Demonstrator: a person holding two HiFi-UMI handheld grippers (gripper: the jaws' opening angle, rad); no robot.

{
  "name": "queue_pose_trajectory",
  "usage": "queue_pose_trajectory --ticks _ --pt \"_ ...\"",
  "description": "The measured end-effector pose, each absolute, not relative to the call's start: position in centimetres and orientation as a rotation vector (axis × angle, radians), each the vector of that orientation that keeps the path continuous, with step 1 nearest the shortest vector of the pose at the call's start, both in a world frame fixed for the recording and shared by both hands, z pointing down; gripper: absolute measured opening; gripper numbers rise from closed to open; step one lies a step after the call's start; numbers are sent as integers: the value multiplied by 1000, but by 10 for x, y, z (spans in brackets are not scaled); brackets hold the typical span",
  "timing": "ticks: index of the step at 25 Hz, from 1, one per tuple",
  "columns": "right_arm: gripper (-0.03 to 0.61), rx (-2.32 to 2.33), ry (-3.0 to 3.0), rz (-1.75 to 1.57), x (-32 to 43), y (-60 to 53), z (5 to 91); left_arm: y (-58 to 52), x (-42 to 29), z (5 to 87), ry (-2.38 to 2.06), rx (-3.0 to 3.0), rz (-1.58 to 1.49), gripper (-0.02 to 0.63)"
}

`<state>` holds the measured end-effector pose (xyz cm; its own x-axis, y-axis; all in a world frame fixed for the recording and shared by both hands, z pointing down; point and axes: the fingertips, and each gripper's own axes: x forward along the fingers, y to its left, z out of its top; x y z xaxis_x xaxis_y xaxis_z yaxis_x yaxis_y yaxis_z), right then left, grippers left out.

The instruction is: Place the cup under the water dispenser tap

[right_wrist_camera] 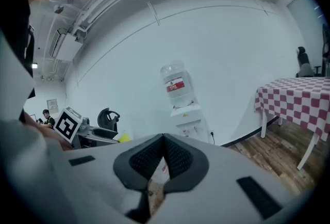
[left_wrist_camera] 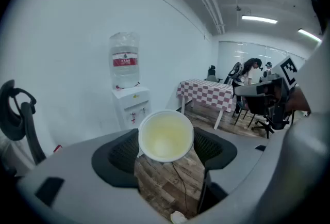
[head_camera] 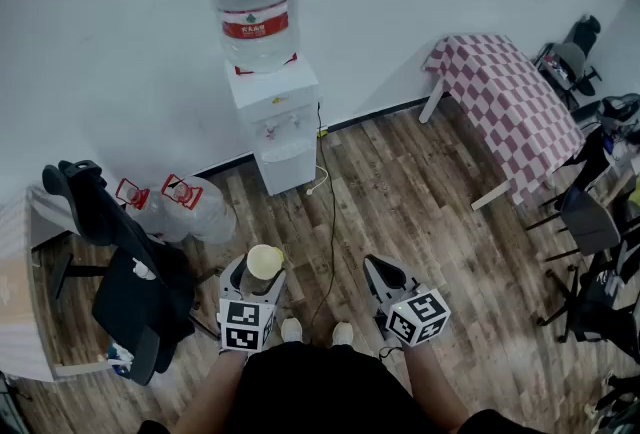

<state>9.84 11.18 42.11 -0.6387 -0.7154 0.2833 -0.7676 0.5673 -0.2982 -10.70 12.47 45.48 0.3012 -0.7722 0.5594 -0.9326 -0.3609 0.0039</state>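
Your left gripper (head_camera: 262, 272) and right gripper (head_camera: 379, 268): grey shells (left_wrist_camera: 67, 176), black ribbed pads (left_wrist_camera: 119, 154), black-and-white marker cubes (head_camera: 247, 325). You wear pale shoes (head_camera: 291, 329) and, seemingly, dark clothing (head_camera: 300, 384).

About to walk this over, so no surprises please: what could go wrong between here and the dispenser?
1. A cable runs along the floor from the water dispenser toward the person's shoes: it could trip or snag.
2. The left hand-held gripper holds the cup only by its sides; it might slip or squash on the way.
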Motion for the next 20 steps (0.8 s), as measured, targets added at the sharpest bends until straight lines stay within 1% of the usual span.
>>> queue_pose_trajectory --ticks 8,20 --pt "21 1311 -2661 584 74 132 412 137 -134 438 -1555 2286 651 342" --pt "21 1289 -2670 576 46 138 406 143 -148 436 -1520 2318 617 342"
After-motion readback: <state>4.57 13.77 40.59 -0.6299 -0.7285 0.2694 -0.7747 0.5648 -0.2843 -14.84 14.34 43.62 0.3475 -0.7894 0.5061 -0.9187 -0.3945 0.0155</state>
